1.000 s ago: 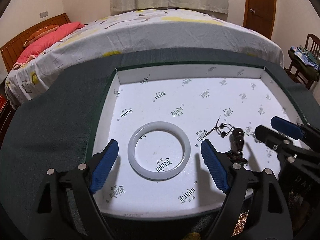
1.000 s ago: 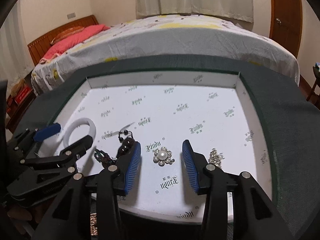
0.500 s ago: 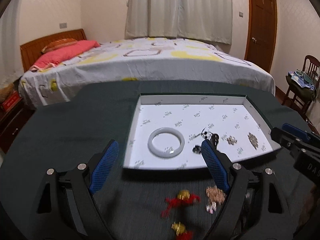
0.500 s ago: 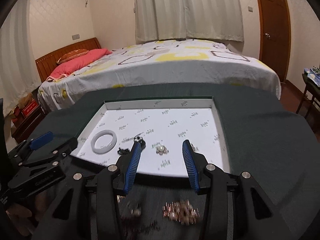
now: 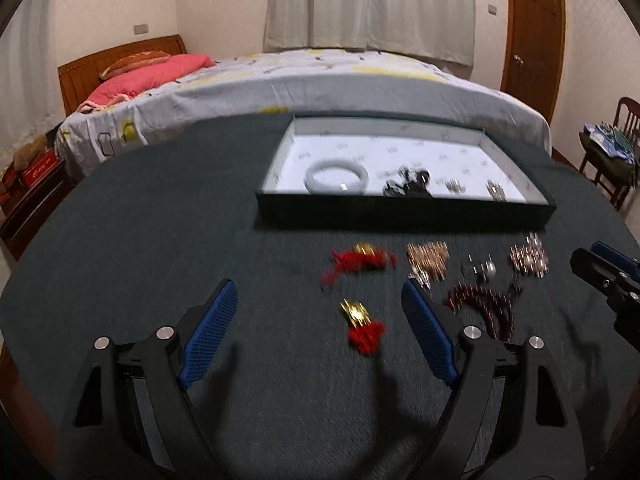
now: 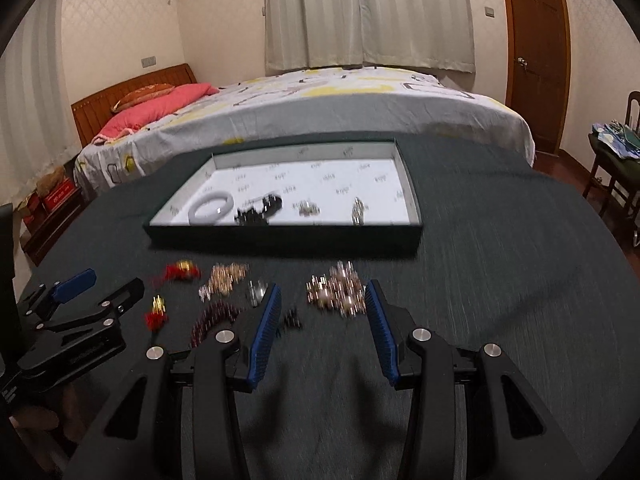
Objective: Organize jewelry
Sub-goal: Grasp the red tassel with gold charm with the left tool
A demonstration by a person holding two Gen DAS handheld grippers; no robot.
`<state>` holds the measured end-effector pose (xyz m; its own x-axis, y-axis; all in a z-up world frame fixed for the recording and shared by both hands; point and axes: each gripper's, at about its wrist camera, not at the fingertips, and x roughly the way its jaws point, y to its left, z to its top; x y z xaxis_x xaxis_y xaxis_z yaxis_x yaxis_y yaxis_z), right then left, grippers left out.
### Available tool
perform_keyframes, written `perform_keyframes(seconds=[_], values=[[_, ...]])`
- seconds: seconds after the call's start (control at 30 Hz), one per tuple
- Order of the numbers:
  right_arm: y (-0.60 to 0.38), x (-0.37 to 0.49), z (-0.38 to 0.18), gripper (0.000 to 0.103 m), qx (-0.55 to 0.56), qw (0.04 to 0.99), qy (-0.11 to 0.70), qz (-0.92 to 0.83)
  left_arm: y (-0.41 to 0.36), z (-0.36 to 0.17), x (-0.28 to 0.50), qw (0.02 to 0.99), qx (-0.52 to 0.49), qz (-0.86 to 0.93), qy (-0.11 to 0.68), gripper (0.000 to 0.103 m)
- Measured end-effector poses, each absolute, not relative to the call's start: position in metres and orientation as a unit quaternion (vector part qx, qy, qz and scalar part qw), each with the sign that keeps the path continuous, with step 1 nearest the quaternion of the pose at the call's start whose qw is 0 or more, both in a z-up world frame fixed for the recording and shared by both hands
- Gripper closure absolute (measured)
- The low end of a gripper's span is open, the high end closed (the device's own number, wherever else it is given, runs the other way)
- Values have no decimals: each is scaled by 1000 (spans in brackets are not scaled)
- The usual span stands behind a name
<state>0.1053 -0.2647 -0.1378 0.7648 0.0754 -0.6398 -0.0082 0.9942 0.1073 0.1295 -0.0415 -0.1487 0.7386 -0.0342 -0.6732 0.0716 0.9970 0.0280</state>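
Observation:
A dark tray with a white lining (image 5: 404, 213) (image 6: 280, 236) holds a white bangle (image 5: 336, 177) (image 6: 211, 209), a black bead cord (image 5: 408, 184) (image 6: 260, 210) and two small sparkly pieces. Loose jewelry lies on the dark cloth in front of it: two red-and-gold tassel earrings (image 5: 360, 320) (image 5: 360, 260), a gold cluster (image 5: 427, 261) (image 6: 225, 278), a dark red bead string (image 5: 480, 304) and a pearl-and-gold cluster (image 5: 528, 258) (image 6: 336, 294). My left gripper (image 5: 318, 320) is open and empty, near the closer tassel earring. My right gripper (image 6: 322, 318) is open and empty, just behind the pearl cluster.
The round table (image 5: 140, 240) is covered in dark green cloth. A bed (image 6: 340, 100) stands behind it, a wooden door (image 6: 536, 52) at the back right, and a chair with clothes (image 5: 612, 152) at the right.
Both grippers have pulled back and up from over the tray to the near side of the table. The loose jewelry in front of the tray has come into view.

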Motion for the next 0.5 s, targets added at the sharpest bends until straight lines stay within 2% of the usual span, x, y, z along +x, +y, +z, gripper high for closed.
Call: perform_keyframes(seconds=[0.13, 0.27, 0.4, 0.5], values=[[-263, 95, -144, 59, 52, 936, 347, 27, -45, -162, 131, 922, 27, -33, 384, 29], [-258, 91, -145, 59, 52, 936, 346, 34, -44, -174, 137, 909, 18, -33, 416, 42], [-257, 92, -148, 59, 54, 935, 349, 36, -42, -178, 139, 907, 14, -34, 419, 43], [-256, 93, -149, 59, 55, 933, 352, 37, -44, -178, 139, 908, 16, -46, 416, 54]])
